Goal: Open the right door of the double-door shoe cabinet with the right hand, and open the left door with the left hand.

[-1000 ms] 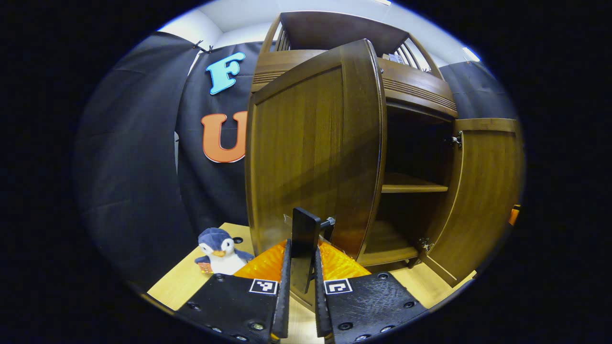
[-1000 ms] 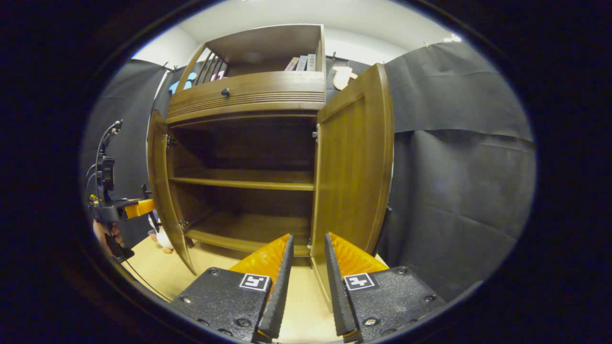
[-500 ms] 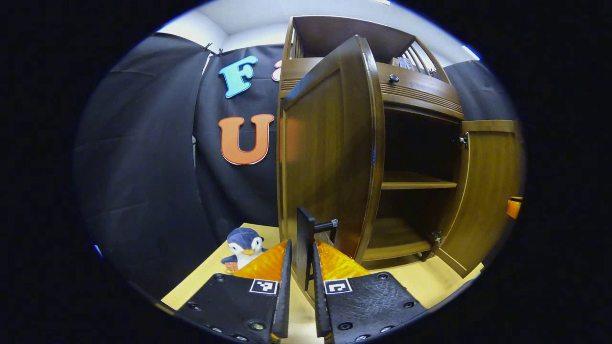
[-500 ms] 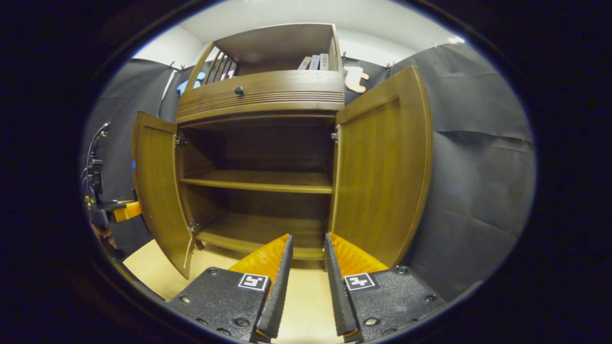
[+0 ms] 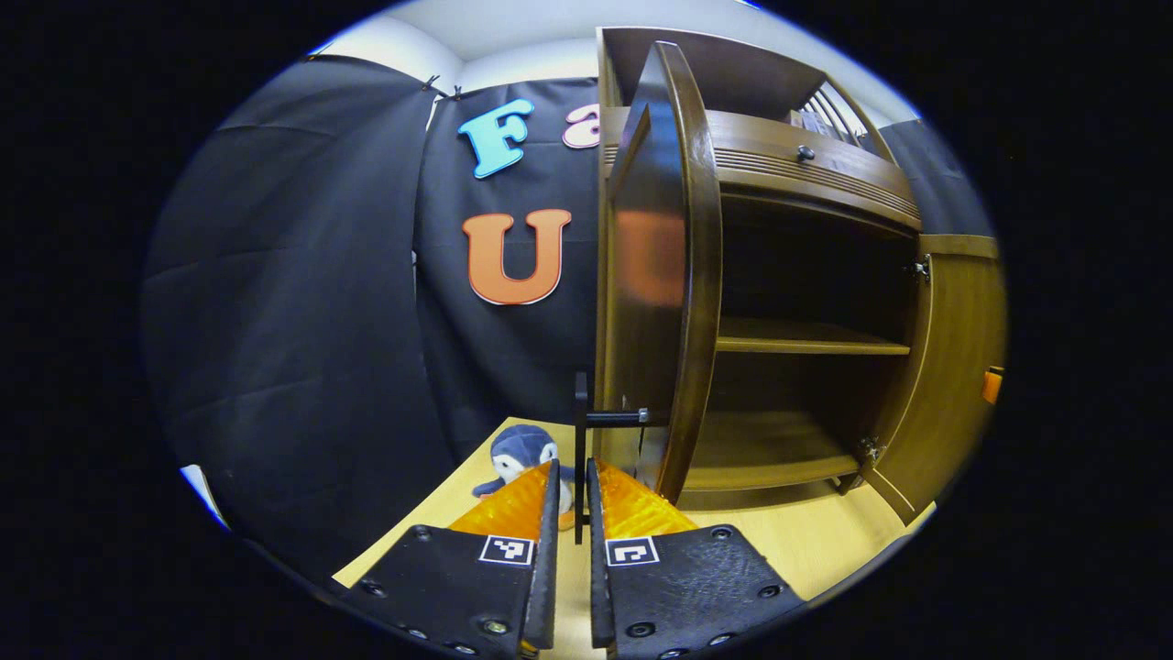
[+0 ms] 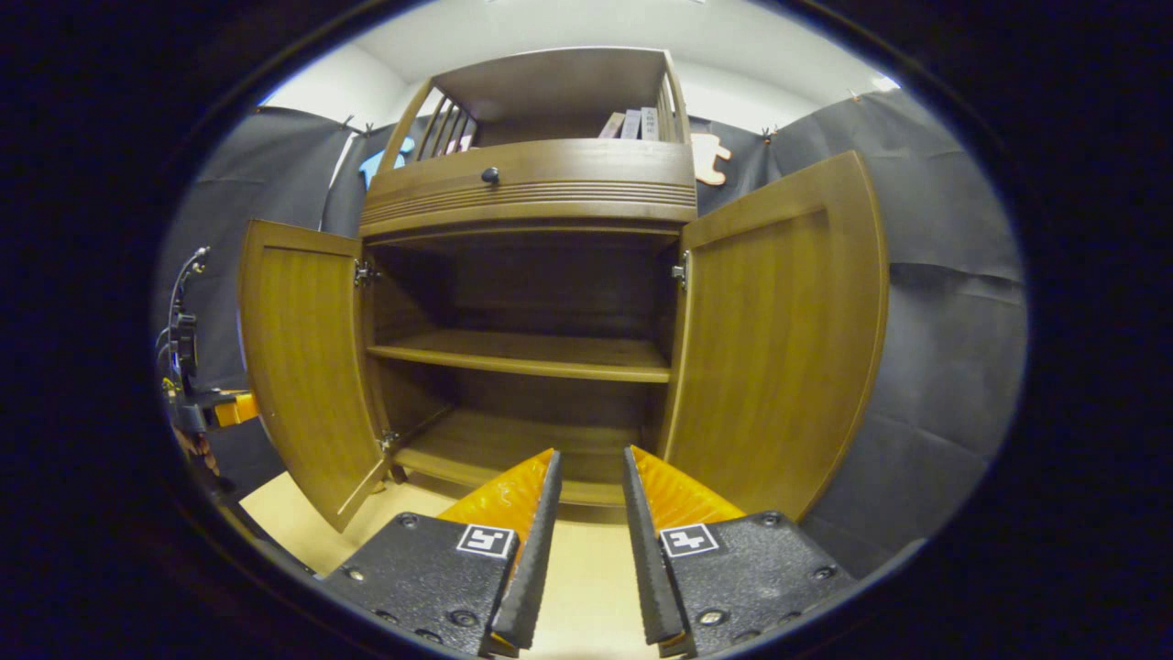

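Observation:
The brown wooden shoe cabinet (image 6: 531,174) has both doors swung out. In the left gripper view its left door (image 5: 655,275) is seen nearly edge-on, and my left gripper (image 5: 572,467) is shut on that door's thin black handle (image 5: 580,412). The right door (image 5: 953,367) hangs wide at the far right. In the right gripper view the left door (image 6: 298,357) and right door (image 6: 779,339) frame the bare middle shelf (image 6: 522,356). My right gripper (image 6: 591,458) is open, holding nothing, a little way back from the cabinet's bottom shelf. The left gripper (image 6: 220,408) and a hand appear at the far left.
A small blue and white penguin plush (image 5: 520,454) sits on the light wooden floor (image 5: 806,550) just left of the left door. Black cloth walls close in on both sides of the cabinet. Books stand on the cabinet's top shelf (image 6: 632,124).
The left door has swung farther outward with my left gripper still on its handle. The right door has swung wider too. The right gripper's fingers keep the same gap.

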{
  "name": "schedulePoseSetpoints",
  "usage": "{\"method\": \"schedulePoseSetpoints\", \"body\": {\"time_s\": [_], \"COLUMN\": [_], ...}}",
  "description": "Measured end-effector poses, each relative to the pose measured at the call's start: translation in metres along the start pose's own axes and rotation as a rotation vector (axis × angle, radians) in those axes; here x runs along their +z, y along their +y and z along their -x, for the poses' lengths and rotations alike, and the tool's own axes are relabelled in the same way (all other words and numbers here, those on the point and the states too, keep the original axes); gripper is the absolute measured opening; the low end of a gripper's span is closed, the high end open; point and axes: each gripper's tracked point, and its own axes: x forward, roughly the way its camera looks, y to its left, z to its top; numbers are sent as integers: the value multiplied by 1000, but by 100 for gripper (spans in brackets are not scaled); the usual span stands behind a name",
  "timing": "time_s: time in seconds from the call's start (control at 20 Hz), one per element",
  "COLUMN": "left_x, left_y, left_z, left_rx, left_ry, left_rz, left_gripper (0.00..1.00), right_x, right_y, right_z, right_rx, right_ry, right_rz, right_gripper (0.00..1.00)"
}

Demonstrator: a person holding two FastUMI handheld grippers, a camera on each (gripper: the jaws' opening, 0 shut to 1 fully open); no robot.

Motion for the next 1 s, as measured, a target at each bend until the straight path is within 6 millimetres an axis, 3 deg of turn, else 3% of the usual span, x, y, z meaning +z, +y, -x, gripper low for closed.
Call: {"method": "schedulePoseSetpoints", "body": {"time_s": [0.3, 0.55, 0.7, 0.75, 0.8, 0.85, 0.9, 0.95, 1.0], "left_x": [0, 10, 22, 24, 29, 35, 40, 46, 53], "left_y": [34, 53, 45, 37, 27, 18, 9, 3, -9], "left_z": [5, 24, 43, 44, 47, 52, 55, 58, 60], "left_rx": [67, 152, 141, 123, 112, 95, 78, 64, 36], "left_ry": [6, -15, -55, -67, -80, -94, -112, -131, -147], "left_rz": [9, 7, 9, 3, 0, -5, -12, -21, -29], "left_gripper": [15, 15, 22, 38, 19, 20, 54, 44, 59], "right_x": [7, 20, 30, 33, 35, 38, 40, 43, 45], "right_y": [12, 16, 20, 22, 23, 23, 24, 23, 25], "right_z": [-5, -6, -8, -8, -9, -10, -11, -11, -11], "right_rx": [23, 32, 42, 47, 50, 53, 55, 57, 60], "right_ry": [-4, -26, -49, -56, -60, -67, -74, -79, -84], "right_rz": [10, 21, 26, 26, 26, 26, 26, 26, 24], "right_gripper": [46, 46, 58, 59, 59, 59, 59, 60, 65]}}
